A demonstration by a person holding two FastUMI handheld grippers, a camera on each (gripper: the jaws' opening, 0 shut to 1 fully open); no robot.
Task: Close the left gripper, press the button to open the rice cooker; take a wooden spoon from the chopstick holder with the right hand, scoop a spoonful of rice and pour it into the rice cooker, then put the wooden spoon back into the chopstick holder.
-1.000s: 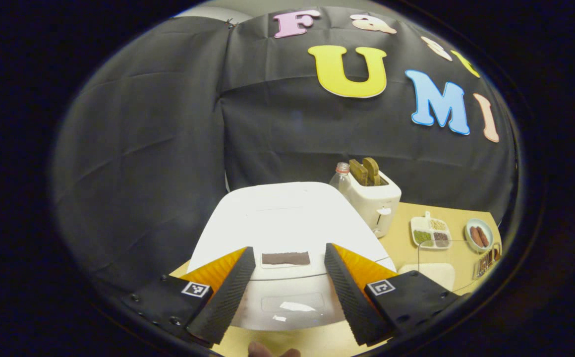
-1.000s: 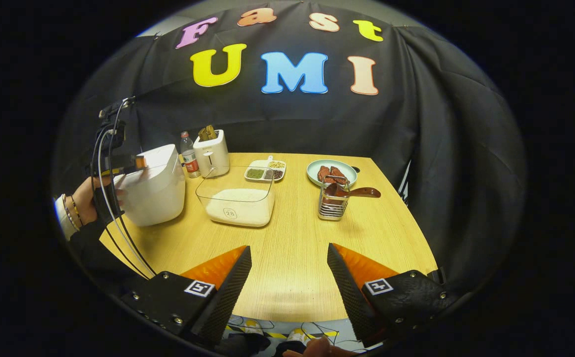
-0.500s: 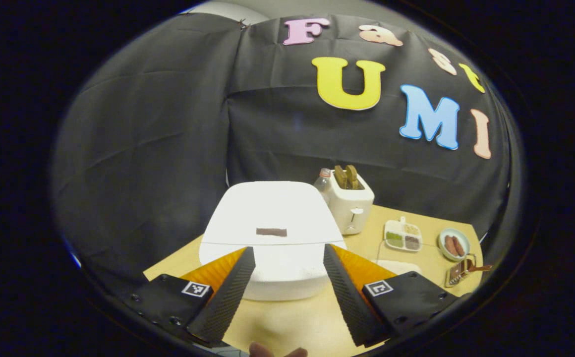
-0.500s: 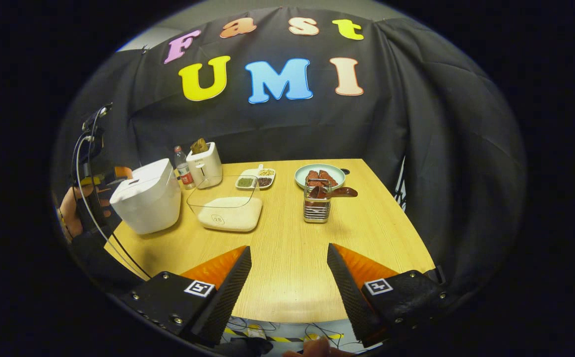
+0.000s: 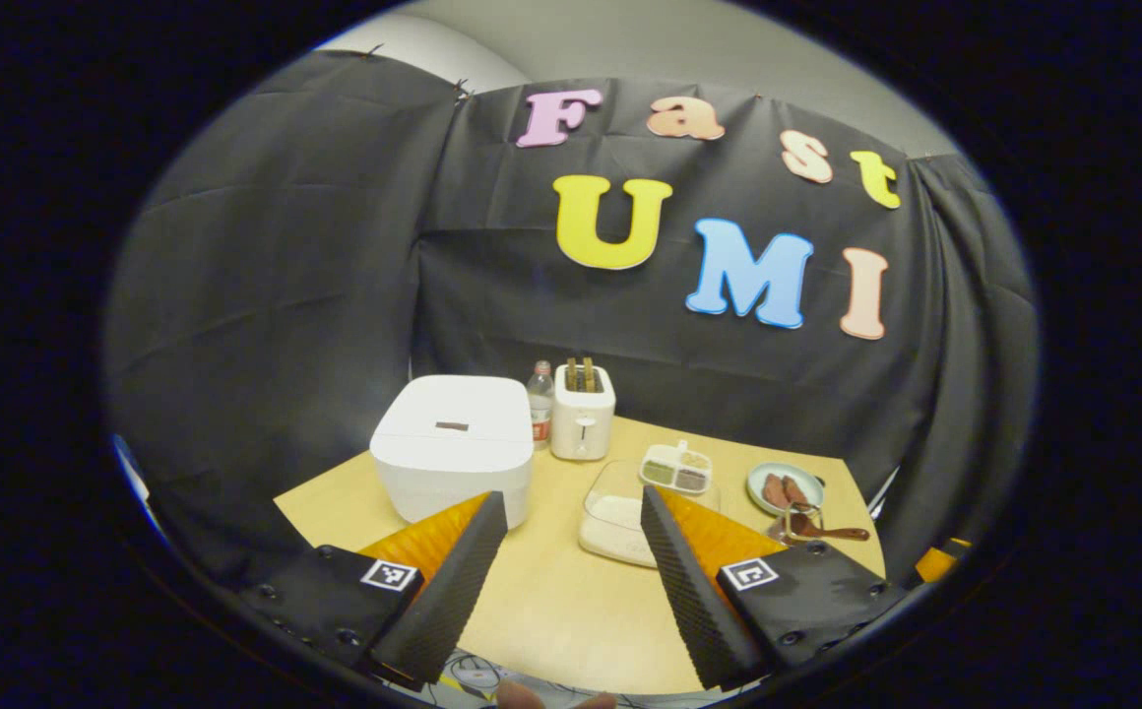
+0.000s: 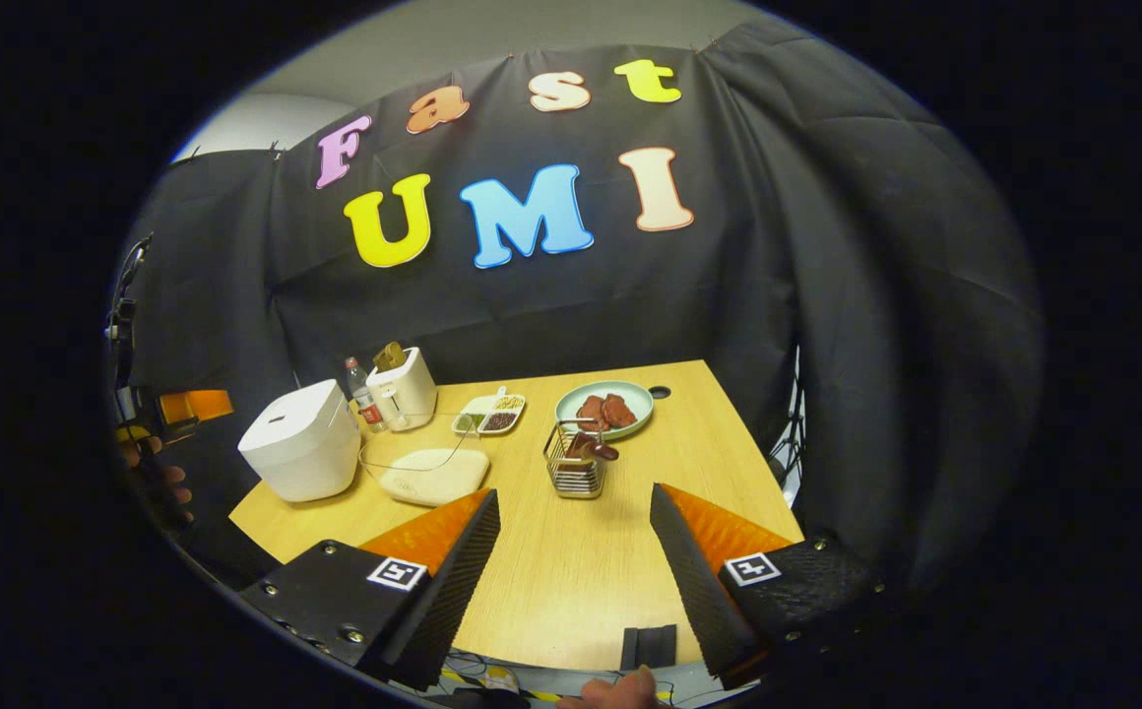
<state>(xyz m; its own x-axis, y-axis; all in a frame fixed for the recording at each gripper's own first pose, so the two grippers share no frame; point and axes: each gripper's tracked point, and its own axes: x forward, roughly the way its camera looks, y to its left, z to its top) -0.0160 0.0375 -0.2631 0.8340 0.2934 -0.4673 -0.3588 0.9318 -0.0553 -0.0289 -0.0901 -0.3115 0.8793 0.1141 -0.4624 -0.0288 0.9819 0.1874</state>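
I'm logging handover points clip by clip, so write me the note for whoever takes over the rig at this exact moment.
Left gripper: jaws open, holding nothing, back at the table's near edge.
Right gripper: jaws open, holding nothing, over the near edge too.
Rice cooker: far left on the table, lid down.
Rice container: just right of the cooker.
Wooden spoon: in the chopstick holder, mid-table in front of the plate.
Done: nothing visible; the cooker is shut and the spoon is in its holder.
Left: close the left jaws, press the button, then take the spoon, scoop, pour and return it.
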